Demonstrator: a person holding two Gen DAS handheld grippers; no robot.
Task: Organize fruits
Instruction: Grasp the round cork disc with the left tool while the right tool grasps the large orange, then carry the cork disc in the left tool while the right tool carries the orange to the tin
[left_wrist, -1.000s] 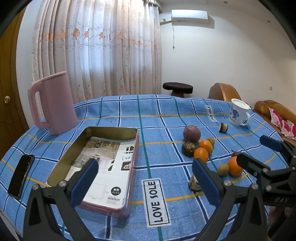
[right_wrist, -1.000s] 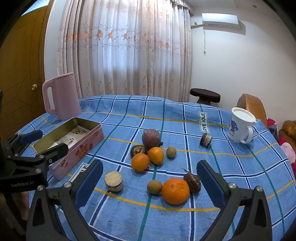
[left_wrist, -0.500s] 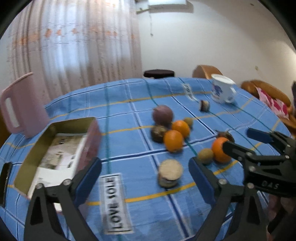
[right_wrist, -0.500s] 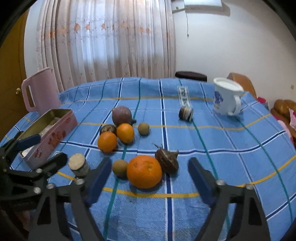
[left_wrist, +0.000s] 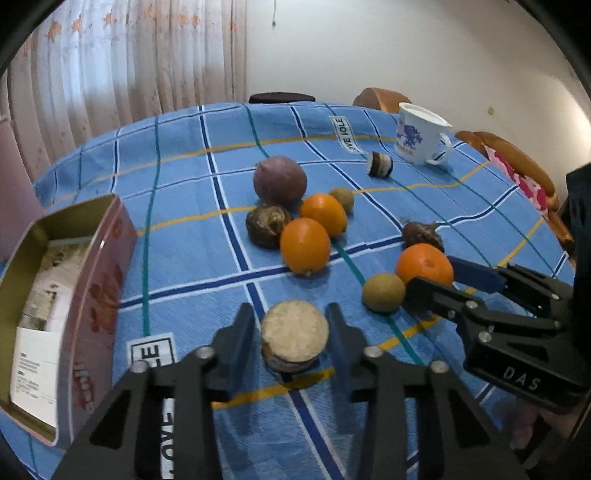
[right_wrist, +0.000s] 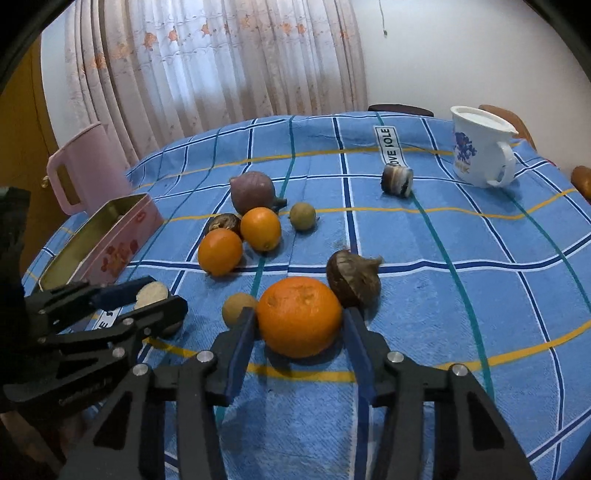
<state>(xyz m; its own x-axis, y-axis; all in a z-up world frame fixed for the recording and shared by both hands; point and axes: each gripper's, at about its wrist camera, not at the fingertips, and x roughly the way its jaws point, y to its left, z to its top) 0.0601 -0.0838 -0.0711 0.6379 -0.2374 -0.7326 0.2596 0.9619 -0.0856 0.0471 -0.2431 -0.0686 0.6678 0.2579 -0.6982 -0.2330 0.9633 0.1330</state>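
A round slice with a beige top (left_wrist: 293, 332) lies on the blue checked cloth. My left gripper (left_wrist: 291, 325) has a finger on each side of it and its jaws are closing, the pads touching its sides. The right wrist view shows this left gripper (right_wrist: 165, 294) around the slice (right_wrist: 149, 293). A large orange (right_wrist: 299, 317) sits between the fingers of my right gripper (right_wrist: 298, 314), whose jaws are closing against its flanks. The left wrist view shows that right gripper (left_wrist: 434, 277) and the orange (left_wrist: 424, 264). An open pink tin (left_wrist: 99, 288) stands at the left.
Behind lie two smaller oranges (left_wrist: 304, 245), a purple round fruit (left_wrist: 279, 181), two brown fruits (left_wrist: 267, 225) and two small tan fruits (left_wrist: 383, 293). A striped slice (left_wrist: 379, 164) and a white mug (left_wrist: 421, 134) are at the back right. A pink jug (right_wrist: 88, 166) stands behind the tin.
Both grippers came down and forward toward the fruits. Their jaws narrowed from wide open, the left onto the beige-topped slice, the right onto the large orange. The left view swung right, away from the tin.
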